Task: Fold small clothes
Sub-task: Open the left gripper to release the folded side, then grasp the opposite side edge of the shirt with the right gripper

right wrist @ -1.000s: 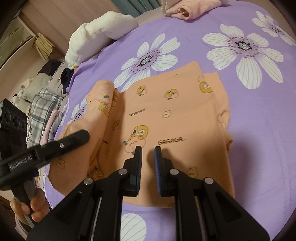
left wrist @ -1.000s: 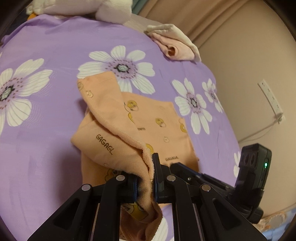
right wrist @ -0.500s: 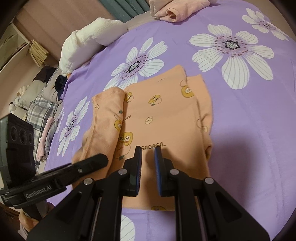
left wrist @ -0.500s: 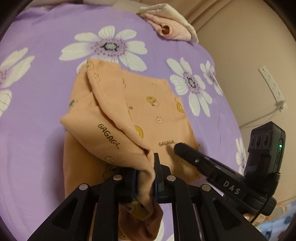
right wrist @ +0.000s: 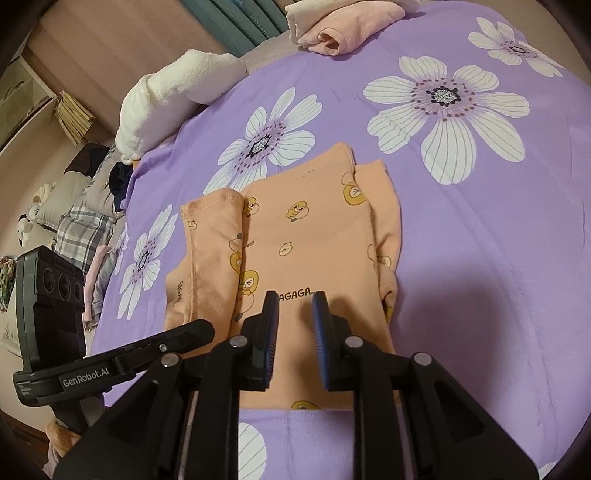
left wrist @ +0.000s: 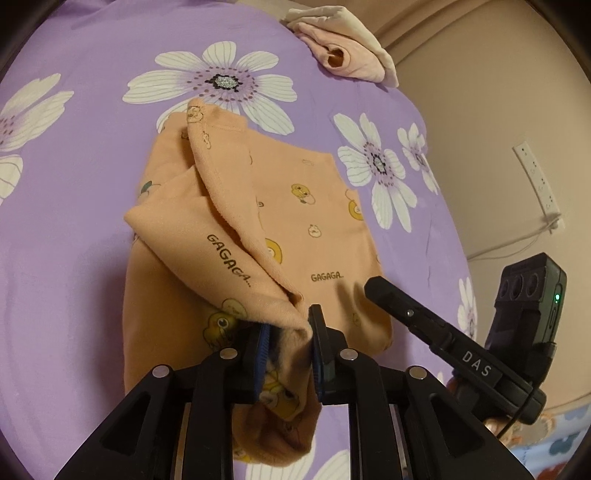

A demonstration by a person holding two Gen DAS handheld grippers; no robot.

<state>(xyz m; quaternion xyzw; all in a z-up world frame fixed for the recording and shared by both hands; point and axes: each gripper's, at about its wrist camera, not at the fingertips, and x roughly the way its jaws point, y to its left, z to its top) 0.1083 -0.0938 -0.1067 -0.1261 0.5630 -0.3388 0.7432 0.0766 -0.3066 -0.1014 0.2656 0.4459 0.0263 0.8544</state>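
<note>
1. Left gripper (left wrist: 288, 343): clamped tight on a bunched edge of the orange garment (left wrist: 306, 236), fabric pinched between the blue pads and hanging in a loose pouch below the fingers
2. Right gripper (right wrist: 294, 317): parted a little, holding nothing, poised just above the near part of the garment by the printed "GAGAGA" lettering
3. Location of the garment: spread near the middle of the purple bedsheet (right wrist: 498, 258), main panel lying flat, left side lifted and doubled over toward the centre
4. Step in hand, as a judgement: carrying the left flap across the flat panel to make a lengthwise fold
5. Doing it well: keep the pinched edge taut and low, travel straight across so the fold line runs parallel to the far side seam; press the flat panel down with the free right gripper so the lower layer does not drag or bunch; release only once the flap edge lies square, then smooth outward
6. Likely trouble: slack pouch under the left fingers landing as a lump; soft sheet beneath shifting with the cloth
7. Materials: thin, stretchy knit, matte, peach-orange with small yellow cartoon figures and a stitched hem along the raised edge; drapes in soft rounded ridges, no crisp creases
8. Surroundings: smooth sheet printed with big white flowers; a folded pink garment (right wrist: 343, 29) at the far edge; a plush white roll (right wrist: 173, 88) beside it, well apart from the work
</note>
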